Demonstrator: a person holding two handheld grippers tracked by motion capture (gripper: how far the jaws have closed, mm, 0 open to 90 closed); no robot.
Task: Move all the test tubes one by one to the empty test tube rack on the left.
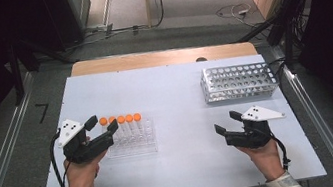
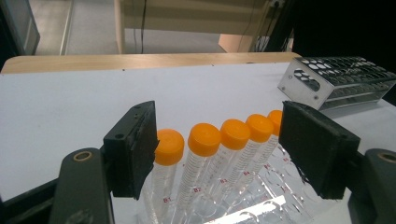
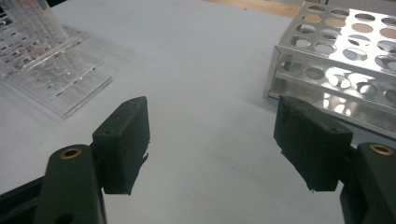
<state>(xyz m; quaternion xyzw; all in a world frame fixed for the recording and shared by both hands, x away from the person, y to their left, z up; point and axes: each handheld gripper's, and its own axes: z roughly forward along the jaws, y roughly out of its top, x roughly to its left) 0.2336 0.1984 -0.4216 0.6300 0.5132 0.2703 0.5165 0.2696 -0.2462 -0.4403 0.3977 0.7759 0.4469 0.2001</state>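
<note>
We see a white table top with a wooden strip along its far edge. Between the two racks the white surface lies bare, and a bare strip runs along the near edge in front of both hands.

Our left gripper sits at the near left with its jaws wide, holding nothing. In the left gripper view, the left pad stands just beside the cap of the first tube, though we cannot tell if it touches, and the right pad stands near the last cap.

The clear plastic rack stands just right of that gripper. It holds five orange-capped tubes upright in a row along its far side; the near holes look empty.

Our right gripper rests low at the near right, jaws wide and holding nothing, with bare table between the pads.

The metal rack stands at the far right, close to the right edge, well apart from the plastic rack. Its visible holes are empty.
</note>
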